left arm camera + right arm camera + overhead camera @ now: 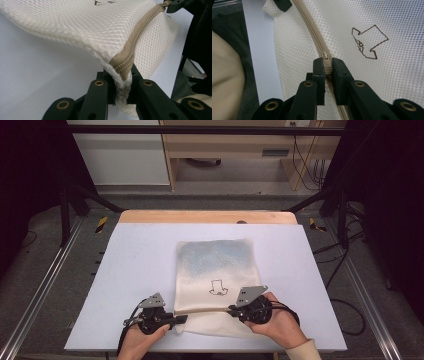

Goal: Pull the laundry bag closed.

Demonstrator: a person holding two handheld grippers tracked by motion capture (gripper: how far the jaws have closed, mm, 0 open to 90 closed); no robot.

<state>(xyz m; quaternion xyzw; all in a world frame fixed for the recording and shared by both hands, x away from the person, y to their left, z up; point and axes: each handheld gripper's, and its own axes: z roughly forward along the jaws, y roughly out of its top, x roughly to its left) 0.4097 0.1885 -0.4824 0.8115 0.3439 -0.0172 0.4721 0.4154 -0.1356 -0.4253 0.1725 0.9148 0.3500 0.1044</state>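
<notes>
A white mesh bag (pixel 215 260) lies on the pale mat (pixel 135 270), a small hat drawing (pixel 218 287) on its top face. A tan zipper (pixel 205 311) runs across its near end. My left gripper (pixel 183 319) is shut on the bag's left edge at the zipper's end (pixel 122 72), lifting the mesh a little. My right gripper (pixel 231 310) is shut on the zipper pull (pixel 325 55), partway along the zipper track (pixel 312 30). The hat drawing (pixel 368 42) sits to the right of its jaws. The zipper is stretched taut between both grippers.
A wooden strip (pixel 200 216) borders the mat's far side. Metal rails (pixel 45 280) run along both sides of the table. Black frame posts (pixel 65 215) and cables (pixel 345 310) stand at the sides. A person's hands (pixel 280 325) hold both grippers at the near edge.
</notes>
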